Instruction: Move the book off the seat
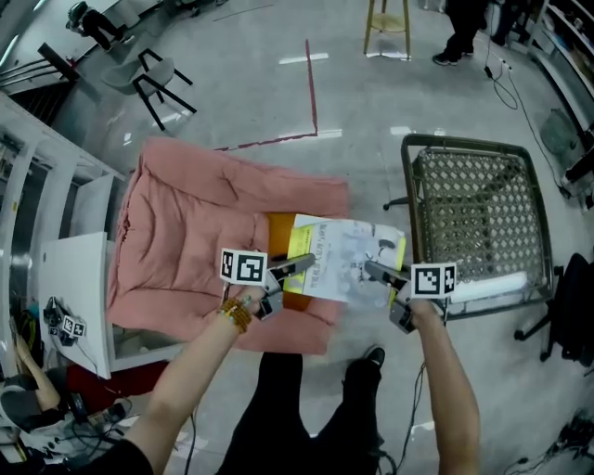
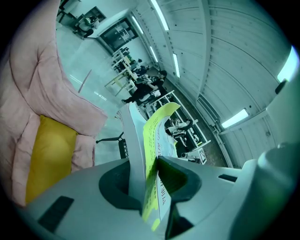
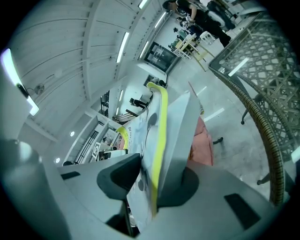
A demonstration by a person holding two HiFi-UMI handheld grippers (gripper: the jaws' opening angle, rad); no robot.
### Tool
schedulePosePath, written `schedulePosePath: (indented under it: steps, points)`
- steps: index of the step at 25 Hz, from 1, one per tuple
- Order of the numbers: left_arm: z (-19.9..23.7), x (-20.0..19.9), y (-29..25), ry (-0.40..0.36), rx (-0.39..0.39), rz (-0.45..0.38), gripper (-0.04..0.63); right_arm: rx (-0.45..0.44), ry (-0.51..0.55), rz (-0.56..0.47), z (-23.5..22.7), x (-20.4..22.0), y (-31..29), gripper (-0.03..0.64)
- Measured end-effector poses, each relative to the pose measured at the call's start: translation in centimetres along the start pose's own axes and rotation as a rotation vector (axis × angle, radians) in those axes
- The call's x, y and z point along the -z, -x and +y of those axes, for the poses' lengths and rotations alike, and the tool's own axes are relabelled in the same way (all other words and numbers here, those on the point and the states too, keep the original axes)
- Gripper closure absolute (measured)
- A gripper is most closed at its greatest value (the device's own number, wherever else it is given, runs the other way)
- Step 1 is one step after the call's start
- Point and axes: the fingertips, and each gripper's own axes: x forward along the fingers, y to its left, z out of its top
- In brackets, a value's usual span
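Head view: left gripper (image 1: 302,267) and right gripper (image 1: 371,271) jaws clamp opposite edges of the book (image 1: 348,252) (for a level lift) over the seat (image 1: 186,232).

- The book (image 1: 348,260) covers the near right part of the yellow cushion (image 1: 277,230); only a far left strip of the cushion shows on the pink seat (image 1: 186,232).
- Print on the book's cover is too small to read from above.
- Where the left tool (image 1: 299,266) and the right tool (image 1: 375,270) clamp the book, its side edges are lost between the jaws.
- The right tool's marker cube (image 1: 433,278) hides the near left corner of the wicker chair (image 1: 478,199).
- Far off, a standing person (image 1: 461,32) and a wooden stool (image 1: 387,28) are cut by the top edge; just legs show.
- In the left gripper view, the figures (image 2: 145,86) down the hall are too small to tell apart.
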Motion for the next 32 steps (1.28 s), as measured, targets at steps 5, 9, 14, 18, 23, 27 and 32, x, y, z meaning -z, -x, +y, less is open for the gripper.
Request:
schedulePosePath:
  steps: [5,9,14,18,23,27,32]
  points:
    - [-2.5,-0.2,-1.2,0.003,-0.011,-0.025,0.477,-0.031,0.015,0.014,0.7,-1.3,2.2,0.495]
    - [-4.9,0.3,-3.2,0.001,-0.005,-0.051,0.476,-0.025,0.042,0.027,0.3,-2.2,5.4,0.495]
    - [-7.8,1.0,-6.1,0.002,-0.008,-0.074,0.474,-0.031,0.058,0.041,0.0,-3.2,9.5,0.497]
    - [-10.3,1.7,-8.1,0.014,-0.008,-0.089,0.472,-0.033,0.073,0.061,-0.2,-3.8,12.7,0.500]
    - [-12.7,2.5,-8.9,0.034,-0.005,-0.097,0.472,-0.036,0.074,0.079,0.6,-3.9,15.3,0.500]
    - [-13.6,2.6,-9.0,0.043,0.002,-0.097,0.472,-0.023,0.072,0.078,1.1,-4.0,16.2,0.500]
    - [-13.8,1.9,-9.1,0.049,0.012,-0.091,0.472,-0.007,0.077,0.076,1.5,-4.7,16.2,0.500]
